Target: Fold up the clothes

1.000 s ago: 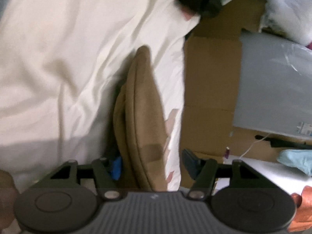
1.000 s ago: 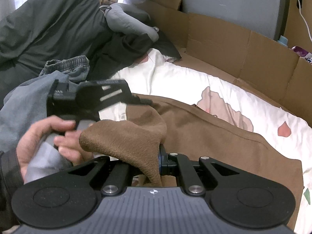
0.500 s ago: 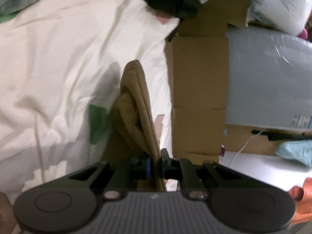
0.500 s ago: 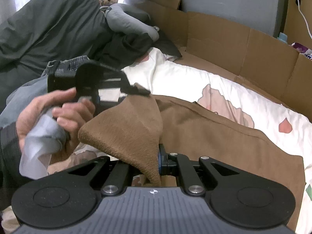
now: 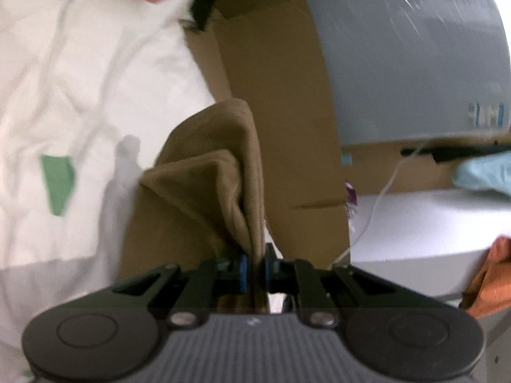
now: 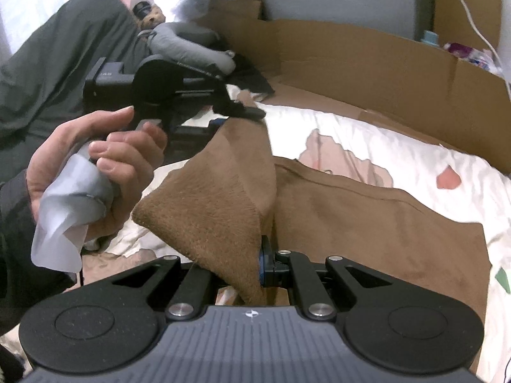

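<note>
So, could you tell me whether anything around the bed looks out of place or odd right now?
One thing: a crumpled white sheet of paper or plastic is bunched in the person's left hand against the left tool's handle. The brown garment itself looks fine, a corner pinched in each tool.

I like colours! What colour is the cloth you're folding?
Brown cloth, clearest in the right wrist view.

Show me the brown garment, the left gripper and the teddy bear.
brown garment (image 6: 367, 233), right wrist view, flat part on the bed.
left gripper (image 6: 238, 111), right wrist view, fingertips.
teddy bear (image 6: 153, 16), right wrist view, head.
</note>
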Demonstrator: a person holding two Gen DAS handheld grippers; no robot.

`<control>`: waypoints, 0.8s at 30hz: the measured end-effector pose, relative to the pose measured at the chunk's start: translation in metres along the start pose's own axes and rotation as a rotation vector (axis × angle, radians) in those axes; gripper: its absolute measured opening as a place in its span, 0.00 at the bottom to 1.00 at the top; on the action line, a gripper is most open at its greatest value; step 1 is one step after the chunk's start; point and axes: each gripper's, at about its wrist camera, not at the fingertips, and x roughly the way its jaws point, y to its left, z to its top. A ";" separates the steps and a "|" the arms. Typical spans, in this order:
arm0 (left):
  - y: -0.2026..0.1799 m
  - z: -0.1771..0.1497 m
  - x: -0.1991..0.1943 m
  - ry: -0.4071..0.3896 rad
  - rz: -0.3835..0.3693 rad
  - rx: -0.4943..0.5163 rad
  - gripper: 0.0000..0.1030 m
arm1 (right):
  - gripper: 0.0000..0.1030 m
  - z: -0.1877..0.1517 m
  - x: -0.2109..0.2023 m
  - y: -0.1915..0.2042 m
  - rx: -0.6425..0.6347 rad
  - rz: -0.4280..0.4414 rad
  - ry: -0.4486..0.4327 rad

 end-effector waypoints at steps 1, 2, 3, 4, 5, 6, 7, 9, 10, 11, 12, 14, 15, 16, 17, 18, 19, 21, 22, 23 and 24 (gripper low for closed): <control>-0.006 -0.005 0.004 0.009 -0.002 0.010 0.10 | 0.05 -0.001 -0.004 -0.004 0.016 0.000 -0.002; -0.012 -0.011 0.008 0.017 -0.005 0.021 0.10 | 0.05 -0.002 -0.008 -0.008 0.031 -0.001 -0.004; -0.020 -0.014 0.015 0.026 -0.007 0.030 0.10 | 0.05 -0.004 -0.011 -0.013 0.043 -0.003 -0.007; -0.027 -0.018 0.021 0.035 -0.008 0.038 0.10 | 0.05 -0.005 -0.014 -0.017 0.055 -0.006 -0.009; -0.033 -0.021 0.028 0.044 -0.009 0.046 0.10 | 0.05 -0.008 -0.017 -0.023 0.068 -0.009 -0.011; -0.038 -0.024 0.036 0.054 -0.009 0.053 0.10 | 0.05 -0.010 -0.020 -0.028 0.083 -0.012 -0.011; -0.043 -0.029 0.042 0.065 -0.008 0.058 0.10 | 0.05 -0.013 -0.023 -0.034 0.100 -0.015 -0.011; -0.051 -0.040 0.053 0.085 -0.007 0.069 0.10 | 0.05 -0.020 -0.029 -0.047 0.132 -0.026 -0.012; -0.055 -0.046 0.059 0.093 -0.006 0.074 0.10 | 0.05 -0.024 -0.032 -0.053 0.142 -0.034 -0.013; -0.060 -0.053 0.064 0.106 -0.006 0.080 0.10 | 0.05 -0.028 -0.034 -0.060 0.156 -0.041 -0.013; -0.066 -0.057 0.071 0.119 -0.003 0.091 0.10 | 0.05 -0.033 -0.037 -0.067 0.174 -0.046 -0.011; -0.070 -0.070 0.079 0.145 0.011 0.116 0.10 | 0.05 -0.043 -0.040 -0.081 0.216 -0.050 -0.005; -0.072 -0.077 0.082 0.158 0.017 0.123 0.10 | 0.05 -0.048 -0.042 -0.087 0.235 -0.051 -0.003; -0.073 -0.084 0.086 0.171 0.023 0.130 0.10 | 0.05 -0.053 -0.044 -0.092 0.249 -0.052 -0.003; -0.077 -0.091 0.093 0.184 0.030 0.138 0.10 | 0.05 -0.058 -0.046 -0.097 0.262 -0.052 -0.003; -0.080 -0.098 0.102 0.196 0.038 0.147 0.10 | 0.05 -0.063 -0.048 -0.102 0.275 -0.052 -0.003; -0.083 -0.104 0.111 0.207 0.046 0.156 0.10 | 0.05 -0.068 -0.050 -0.107 0.289 -0.050 -0.006; -0.088 -0.117 0.123 0.229 0.066 0.177 0.10 | 0.05 -0.078 -0.053 -0.118 0.324 -0.045 -0.020; -0.090 -0.123 0.129 0.239 0.078 0.187 0.10 | 0.06 -0.083 -0.053 -0.123 0.346 -0.042 -0.025; -0.092 -0.129 0.136 0.250 0.089 0.198 0.10 | 0.06 -0.089 -0.054 -0.130 0.374 -0.040 -0.029; -0.092 -0.133 0.142 0.260 0.101 0.208 0.10 | 0.06 -0.096 -0.054 -0.137 0.404 -0.040 -0.033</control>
